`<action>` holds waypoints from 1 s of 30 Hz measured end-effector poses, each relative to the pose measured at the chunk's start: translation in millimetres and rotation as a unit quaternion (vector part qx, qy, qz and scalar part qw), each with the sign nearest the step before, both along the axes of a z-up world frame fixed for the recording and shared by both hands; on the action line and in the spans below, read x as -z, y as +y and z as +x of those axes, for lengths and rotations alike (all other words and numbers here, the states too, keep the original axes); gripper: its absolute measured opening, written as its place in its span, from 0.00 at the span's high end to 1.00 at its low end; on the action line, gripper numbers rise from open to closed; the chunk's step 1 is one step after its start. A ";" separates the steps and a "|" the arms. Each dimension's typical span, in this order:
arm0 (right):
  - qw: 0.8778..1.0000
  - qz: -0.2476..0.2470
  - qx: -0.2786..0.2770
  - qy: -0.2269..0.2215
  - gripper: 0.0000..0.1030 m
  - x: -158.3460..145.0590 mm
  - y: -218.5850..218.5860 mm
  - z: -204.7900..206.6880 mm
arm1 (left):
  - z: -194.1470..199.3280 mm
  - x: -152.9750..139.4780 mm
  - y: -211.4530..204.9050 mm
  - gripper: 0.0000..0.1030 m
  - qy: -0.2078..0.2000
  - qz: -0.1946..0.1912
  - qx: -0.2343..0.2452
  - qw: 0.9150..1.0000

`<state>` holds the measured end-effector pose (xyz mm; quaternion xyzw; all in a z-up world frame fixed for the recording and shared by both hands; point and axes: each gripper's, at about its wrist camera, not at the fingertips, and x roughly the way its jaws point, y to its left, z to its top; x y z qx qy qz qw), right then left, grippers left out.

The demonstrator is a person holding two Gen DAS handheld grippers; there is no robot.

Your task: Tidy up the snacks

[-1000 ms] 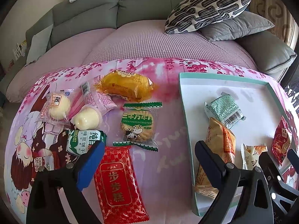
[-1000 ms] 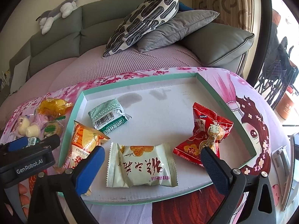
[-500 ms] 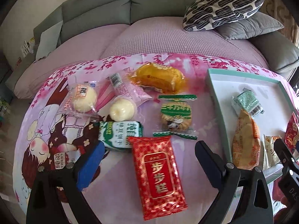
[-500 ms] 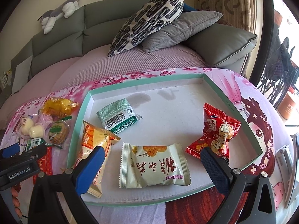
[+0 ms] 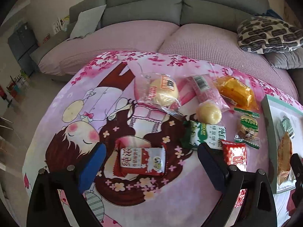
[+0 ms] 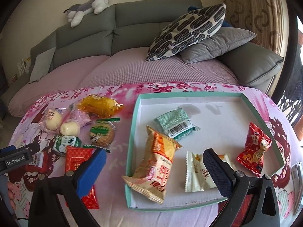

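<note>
Approaching the next loose snack is the step in hand. The left gripper [image 5: 151, 160] hangs with its jaws wide apart and empty, and the small red-and-white foil snack packet [image 5: 141, 160] lies flat on the pink cartoon-print tablecloth [image 5: 79, 113] directly between its blue-padded fingers [image 5: 92, 165], touching neither. The shallow white cardboard tray with a mint-green rim [image 6: 132, 138] sits well to the right of this gripper.

The next move calls for lowering the left gripper until the pads straddle the packet, then closing on its body (a thin foil wrapper may crumple or slide out if pinched only at the sealed edge). Carriage to the tray would follow.

Further loose snacks lie ahead and to the right of the left gripper: a green-and-white biscuit packet [image 5: 206, 135], a long red foil packet [image 5: 234, 156], a round cookie in a clear wrapper [image 5: 247, 127] and a yellow cake in an orange wrapper [image 5: 235, 92].

The right gripper [image 6: 153, 167] is likewise spread wide and holds nothing. It hovers over the near part of the tray; an orange crinkled snack bag [image 6: 157, 162] lies between its fingers and a cream packet [image 6: 197, 174] shows partly behind the right finger.
</note>
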<state>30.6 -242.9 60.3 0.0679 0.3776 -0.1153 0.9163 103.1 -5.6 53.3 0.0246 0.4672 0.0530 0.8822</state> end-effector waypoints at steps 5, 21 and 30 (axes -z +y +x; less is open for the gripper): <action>0.999 -0.003 -0.039 -0.003 0.00 -2.4 38.2 8.4 | 0.0 -3.0 30.1 0.06 -0.001 -0.017 -0.027 0.999; 0.993 -0.011 -0.105 0.046 0.00 24.9 105.3 30.1 | 7.9 23.6 51.3 0.05 0.035 -0.064 -0.025 0.997; 0.989 -0.008 -0.116 0.095 0.00 53.1 113.3 38.5 | 16.4 54.3 43.7 0.06 0.075 -0.076 -0.016 0.994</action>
